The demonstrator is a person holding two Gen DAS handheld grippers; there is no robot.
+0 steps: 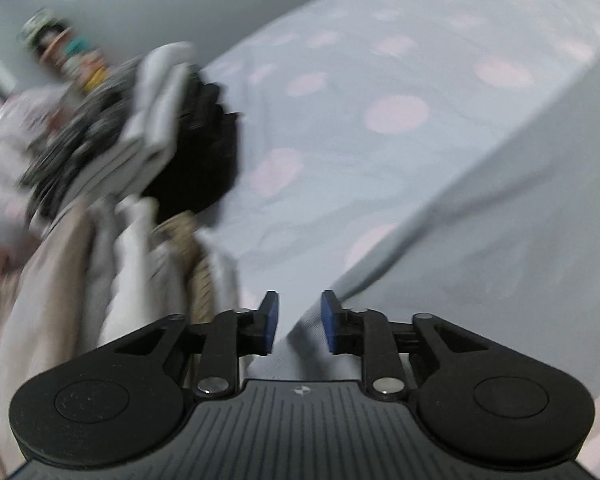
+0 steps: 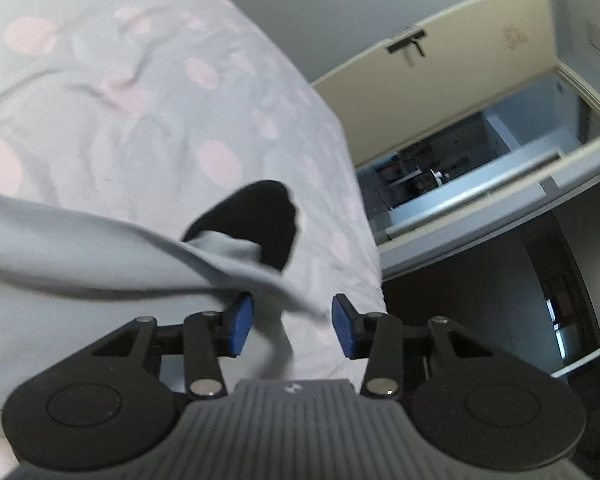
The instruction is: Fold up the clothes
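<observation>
On the bed, one sheet [image 1: 380, 140], pale blue-grey with round pink dots, carries everything in view. Two grippers appear, one per wrist camera, each with two blue pads [image 1: 271, 320]. One plain grey garment [image 1: 480, 208], the thing being folded, lies on the sheet in both views: from the left wrist it is a smooth, unpatterned panel whose long straight edge runs diagonally from the upper right down to the left gripper [image 1: 299, 322]; from the right wrist the same grey garment [image 2: 80, 248] shows a raised, rolled fold that sweeps from the left edge to the right gripper [image 2: 292, 326]. Both sets of jaws stand parted, the pads apart with a clear gap; cloth lies in the gap of each, but neither pair presses on it. One black item [image 2: 260, 216] lies on the sheet just behind the grey fold, partly covered by it. One blurred heap of other clothes [image 1: 112, 152], holding white, black, beige and patterned pieces that cannot be counted, sits at the left of the left-wrist view. One cream door [image 2: 440, 80] stands open beyond the bed's edge in the right-wrist view.
</observation>
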